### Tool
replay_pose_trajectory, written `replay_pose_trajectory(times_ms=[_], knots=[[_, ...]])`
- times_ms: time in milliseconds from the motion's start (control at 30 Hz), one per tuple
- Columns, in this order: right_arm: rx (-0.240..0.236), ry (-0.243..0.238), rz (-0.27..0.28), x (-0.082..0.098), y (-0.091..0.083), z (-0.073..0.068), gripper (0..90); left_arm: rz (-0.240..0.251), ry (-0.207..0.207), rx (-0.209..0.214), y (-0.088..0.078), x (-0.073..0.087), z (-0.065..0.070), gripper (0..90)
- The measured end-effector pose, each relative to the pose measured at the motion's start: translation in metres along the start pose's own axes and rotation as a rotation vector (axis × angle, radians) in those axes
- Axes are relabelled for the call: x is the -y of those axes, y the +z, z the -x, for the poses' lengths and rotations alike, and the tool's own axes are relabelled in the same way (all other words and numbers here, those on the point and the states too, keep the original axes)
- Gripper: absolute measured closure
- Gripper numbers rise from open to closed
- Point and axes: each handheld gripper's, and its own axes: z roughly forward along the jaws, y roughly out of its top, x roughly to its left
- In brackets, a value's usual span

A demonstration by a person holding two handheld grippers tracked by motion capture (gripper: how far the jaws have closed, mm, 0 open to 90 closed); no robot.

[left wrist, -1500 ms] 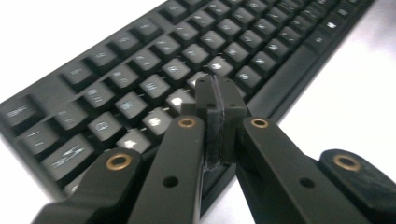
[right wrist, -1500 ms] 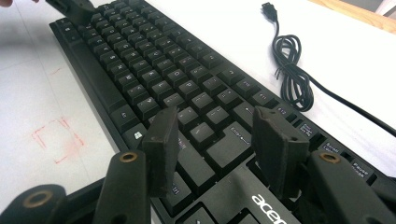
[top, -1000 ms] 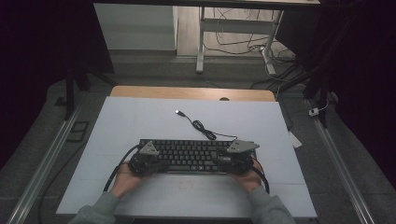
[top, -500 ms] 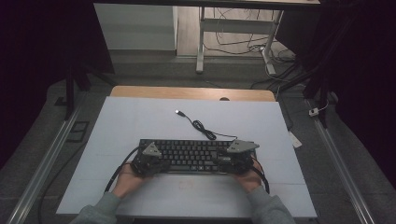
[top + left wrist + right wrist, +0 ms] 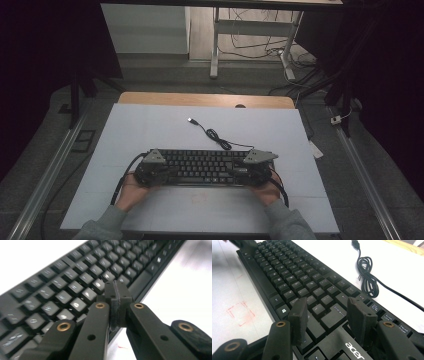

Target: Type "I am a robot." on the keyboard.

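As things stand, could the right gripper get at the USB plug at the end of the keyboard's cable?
Probably yes. The right gripper sits open over the keyboard at its right end, holding nothing, and the USB plug lies on bare white table beyond the keyboard, with only the coiled cable between them.

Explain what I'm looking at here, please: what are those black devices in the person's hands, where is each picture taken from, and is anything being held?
A person sits at a white table with a hand-held two-jaw gripper in each hand. One camera looks down from above; the other two ride on the grippers and look along their black jaws. A black keyboard lies on the table, its cable coiled loosely behind it and ending in an unplugged USB plug. The left gripper is shut, jaws together with nothing between them, over the keys at the keyboard's left end. The right gripper is open above the keys at the right end. Neither one holds anything.
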Motion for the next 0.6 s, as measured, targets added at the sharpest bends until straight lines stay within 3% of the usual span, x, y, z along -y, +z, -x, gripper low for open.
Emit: replay_pose_trajectory(times_ms=[167, 267, 433, 600], knots=[[0.000, -0.001, 0.000, 0.000, 0.000, 0.000, 51.6, 0.043, -0.044, -0.002, -0.008, 0.001, -0.006, 88.1], [0.001, -0.002, -0.003, 0.000, 0.000, 0.000, 51.6, 0.054, -0.056, -0.003, -0.009, 0.002, -0.009, 76.7], [0.006, -0.002, -0.011, 0.000, 0.000, 0.000, 51.5, 0.063, -0.081, -0.043, -0.011, 0.002, -0.012, 57.2], [0.001, -0.002, -0.008, 0.001, 0.001, 0.000, 51.5, 0.064, -0.087, -0.072, -0.013, 0.003, -0.014, 49.4]])
